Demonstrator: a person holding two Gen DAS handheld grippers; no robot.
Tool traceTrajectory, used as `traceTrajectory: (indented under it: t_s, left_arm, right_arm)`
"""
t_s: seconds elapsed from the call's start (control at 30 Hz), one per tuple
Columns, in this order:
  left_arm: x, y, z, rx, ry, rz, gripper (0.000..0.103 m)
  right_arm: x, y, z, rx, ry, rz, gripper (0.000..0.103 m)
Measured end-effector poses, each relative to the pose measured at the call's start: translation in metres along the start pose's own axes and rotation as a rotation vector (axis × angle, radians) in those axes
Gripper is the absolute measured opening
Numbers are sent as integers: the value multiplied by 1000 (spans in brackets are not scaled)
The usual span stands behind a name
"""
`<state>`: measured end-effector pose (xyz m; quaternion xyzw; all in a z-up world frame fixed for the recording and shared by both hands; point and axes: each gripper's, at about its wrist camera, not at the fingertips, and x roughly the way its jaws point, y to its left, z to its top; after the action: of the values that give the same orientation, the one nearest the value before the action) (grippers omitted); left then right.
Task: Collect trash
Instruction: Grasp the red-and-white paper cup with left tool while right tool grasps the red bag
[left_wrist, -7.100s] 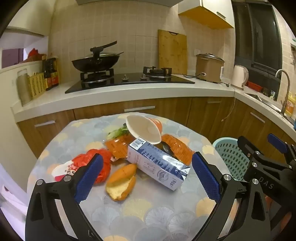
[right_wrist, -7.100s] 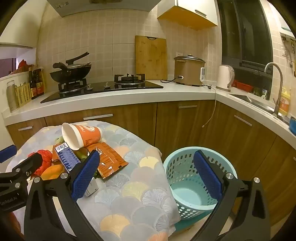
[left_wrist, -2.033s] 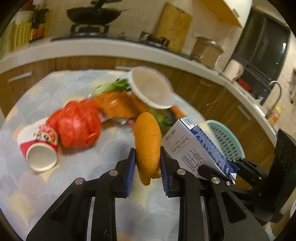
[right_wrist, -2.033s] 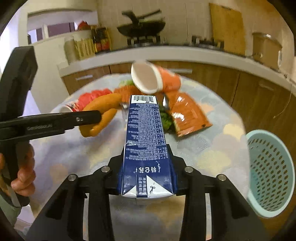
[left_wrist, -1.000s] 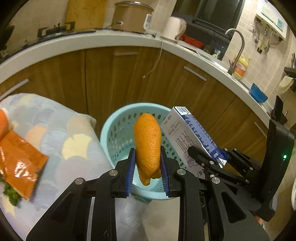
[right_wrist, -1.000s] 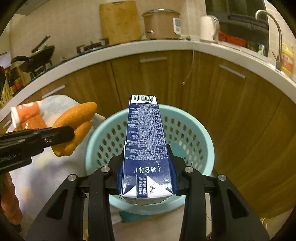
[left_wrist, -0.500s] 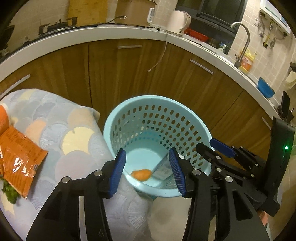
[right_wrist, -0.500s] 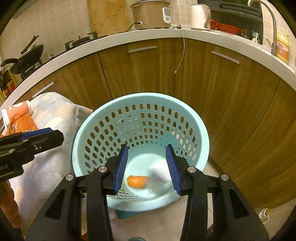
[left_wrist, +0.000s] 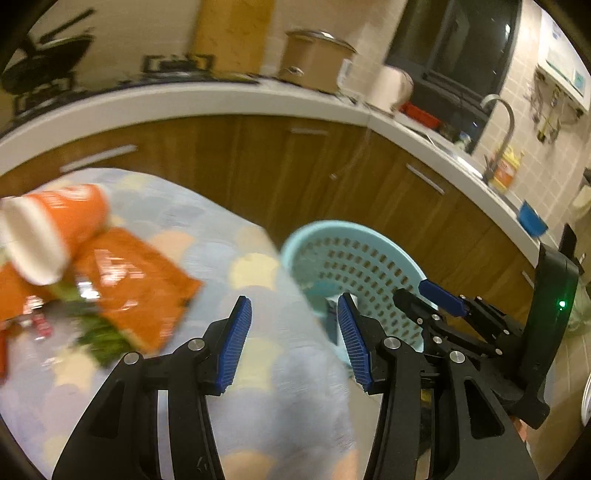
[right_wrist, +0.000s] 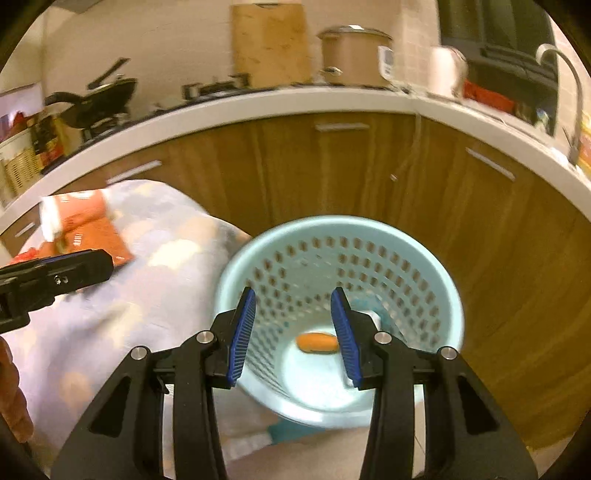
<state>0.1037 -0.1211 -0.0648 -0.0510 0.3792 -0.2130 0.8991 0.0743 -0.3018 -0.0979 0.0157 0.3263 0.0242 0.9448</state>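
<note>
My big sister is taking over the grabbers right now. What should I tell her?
Left gripper: open, holding nothing, over the table edge.
Right gripper: open, holding nothing, above the basket.
Done: the orange peel lies on the basket's bottom, with a white carton partly hidden behind the right finger.
Left on the table: the orange cup lying on its side, the orange wrapper, some greens, and more bits at the left edge, too blurred to name.
Next, probably: take the cup and wrapper to the basket.
</note>
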Motion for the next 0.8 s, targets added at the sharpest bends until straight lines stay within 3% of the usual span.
traceTrajectory:
  t_s: [0.27,0.47,0.63,0.8]
  left_arm:
    - [-75,68,-9,-110,-128,160,56]
    - [-142,137,-30,-234,-207,351,61]
    - [-181,192,-52,-339,-217,473,65]
    - [-194,236,-69,-451,-180,502,65]
  right_arm:
    - [-7,78,19,-103,-57,121,39]
    - [-10,147,23,-203,-64,225,39]
    - [-12,196,28,-265,-76,252,39]
    - [-18,237,32,-322,-81,307,39]
